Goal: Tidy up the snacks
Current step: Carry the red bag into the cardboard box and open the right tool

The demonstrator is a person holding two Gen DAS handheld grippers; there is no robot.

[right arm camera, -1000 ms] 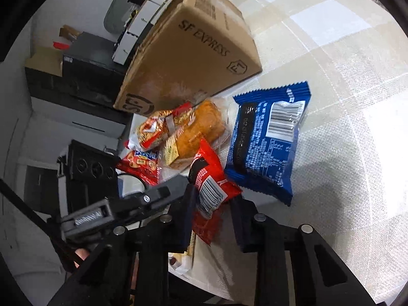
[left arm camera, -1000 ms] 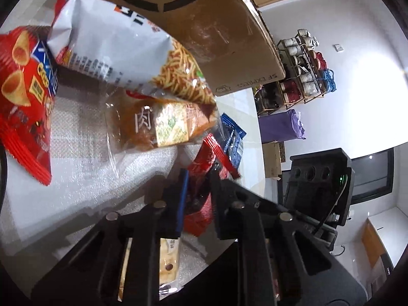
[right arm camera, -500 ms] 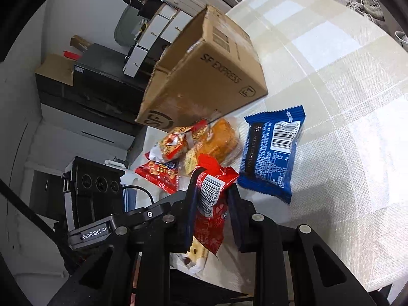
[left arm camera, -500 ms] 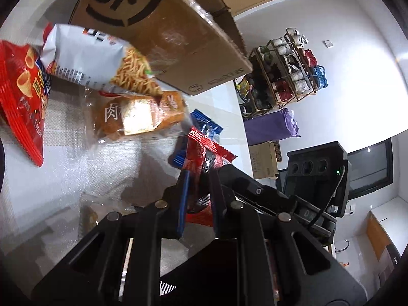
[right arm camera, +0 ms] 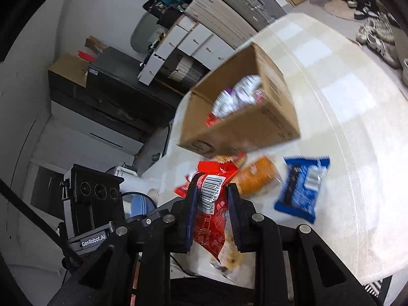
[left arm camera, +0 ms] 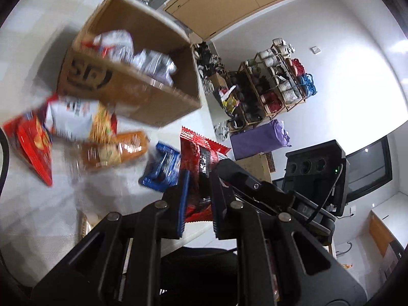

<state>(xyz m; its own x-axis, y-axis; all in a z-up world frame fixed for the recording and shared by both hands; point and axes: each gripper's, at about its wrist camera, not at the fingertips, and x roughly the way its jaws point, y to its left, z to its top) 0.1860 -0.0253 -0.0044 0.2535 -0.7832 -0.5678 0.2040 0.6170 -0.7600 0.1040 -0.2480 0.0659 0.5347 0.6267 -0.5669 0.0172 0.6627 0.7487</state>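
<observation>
My left gripper (left arm camera: 199, 178) is shut on a red snack packet (left arm camera: 200, 158) and holds it in the air above the table. My right gripper (right arm camera: 211, 193) is shut on the same red snack packet (right arm camera: 213, 201), barcode side toward its camera. An open cardboard box (left arm camera: 127, 89) holds several snack bags and also shows in the right wrist view (right arm camera: 244, 130). On the table near the box lie a blue packet (right arm camera: 302, 186), an orange bread packet (right arm camera: 257, 176), a white noodle bag (left arm camera: 74, 117) and a red chips bag (left arm camera: 33, 140).
The table has a pale checked cloth (right arm camera: 357, 117). Another packet (right arm camera: 229, 262) lies at the table's near edge under my right gripper. A black device (right arm camera: 89, 199) and a blue bowl (right arm camera: 137, 204) stand to the left. Shelves (left arm camera: 275, 86) stand off the table.
Both grippers have risen with the red packet between them. The box top now shows, with bags inside. The table snacks look smaller and lower.
</observation>
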